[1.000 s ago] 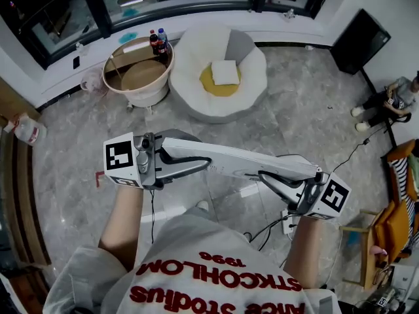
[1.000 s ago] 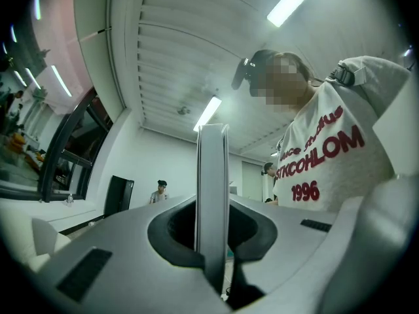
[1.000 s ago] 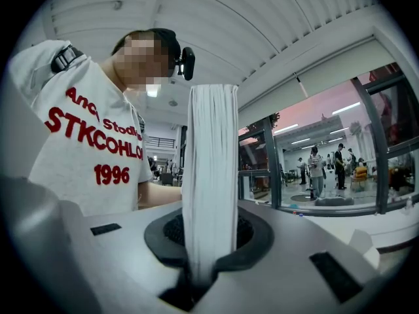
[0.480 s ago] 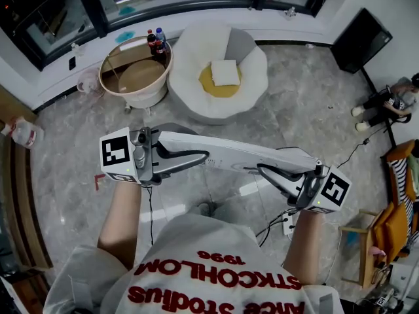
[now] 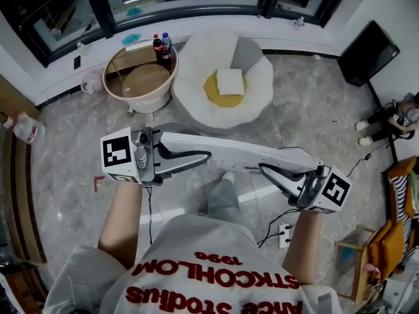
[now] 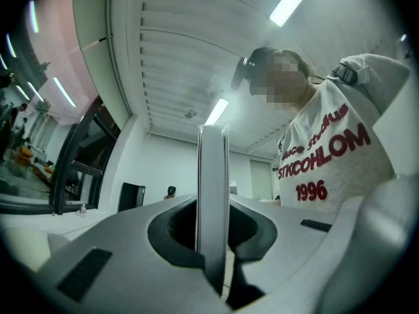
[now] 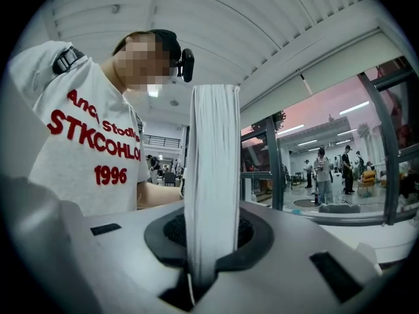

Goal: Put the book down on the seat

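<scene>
- The left gripper's fingers (image 6: 118, 247) stay clamped on one edge of the thin, white, hard-covered book (image 6: 213, 195). The edge stands between them as a smooth, narrow, upright strip.
- The right gripper's fingers (image 7: 308, 247) stay closed on the opposite edge (image 7: 213, 175), where the pressed pages show as a fine-lined, matte white block.
- In the head view the left gripper (image 5: 204, 157) and the right gripper (image 5: 265, 170) carry the book (image 5: 229, 154) between them as a long, flat, rigid slab. It is in the air in front of the seat, well apart from it.
- Neither grip has altered over the last second, and the book keeps the same slight tilt.
- What has changed is that a grey trouser leg (image 5: 222, 198) has come into view under the book, and the room has shifted in the head view.
- I judge that the person is walking toward the seat, so the carry is under way and the putting-down is not yet begun.
- The seat is a round, white, fluffy armchair (image 5: 196, 77) with a thick padded rim.
- A soft yellow cushion (image 5: 219, 98) lies in the seat's hollow, with a white square folded pad (image 5: 230, 82) on top of it. The book will likely settle unevenly there.
- Just left of the seat stands a round beige tub-shaped desk (image 5: 141, 80) with two plastic bottles (image 5: 162, 46) on its edge nearest the seat.
- A glossy grey marbled stone floor (image 5: 65, 156) lies around the seat.
</scene>
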`<state>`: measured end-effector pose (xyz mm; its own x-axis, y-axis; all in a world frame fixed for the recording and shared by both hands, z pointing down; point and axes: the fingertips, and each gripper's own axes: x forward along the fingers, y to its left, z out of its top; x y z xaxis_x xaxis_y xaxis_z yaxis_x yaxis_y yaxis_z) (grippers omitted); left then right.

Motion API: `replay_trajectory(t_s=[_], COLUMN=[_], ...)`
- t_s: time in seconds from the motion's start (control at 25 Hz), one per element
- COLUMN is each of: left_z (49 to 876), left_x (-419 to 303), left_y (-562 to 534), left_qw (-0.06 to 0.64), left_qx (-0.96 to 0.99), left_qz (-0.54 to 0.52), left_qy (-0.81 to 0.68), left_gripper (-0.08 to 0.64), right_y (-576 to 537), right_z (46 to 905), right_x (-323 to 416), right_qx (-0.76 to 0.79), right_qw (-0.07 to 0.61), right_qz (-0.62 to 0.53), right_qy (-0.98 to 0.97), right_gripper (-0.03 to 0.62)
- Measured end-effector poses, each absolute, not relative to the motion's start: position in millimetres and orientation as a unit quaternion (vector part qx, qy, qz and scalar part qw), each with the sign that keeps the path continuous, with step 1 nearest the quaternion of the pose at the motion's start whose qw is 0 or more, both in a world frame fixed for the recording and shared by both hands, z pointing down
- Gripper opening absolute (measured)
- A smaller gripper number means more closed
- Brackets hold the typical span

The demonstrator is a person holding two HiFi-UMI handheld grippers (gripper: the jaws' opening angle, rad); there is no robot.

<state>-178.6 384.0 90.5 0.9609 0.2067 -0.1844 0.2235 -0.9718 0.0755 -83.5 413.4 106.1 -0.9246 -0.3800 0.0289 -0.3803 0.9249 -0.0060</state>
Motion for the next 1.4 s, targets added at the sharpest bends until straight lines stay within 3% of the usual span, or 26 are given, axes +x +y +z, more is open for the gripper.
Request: replay_trajectory(t_s=[1.4], left_z=[82], left_x=[-27], left_y=[164], left_qw=[0.027], left_qx=[0.995], left_qz=[-0.091], left_qy=[0.027], left_gripper=[0.057], right_y=[176], right_z=[98], right_x=[72], right_qx=[0.115], right_qw=[0.012], right_qz=[-0.01], right_qy=[-0.993], right_gripper=[0.069])
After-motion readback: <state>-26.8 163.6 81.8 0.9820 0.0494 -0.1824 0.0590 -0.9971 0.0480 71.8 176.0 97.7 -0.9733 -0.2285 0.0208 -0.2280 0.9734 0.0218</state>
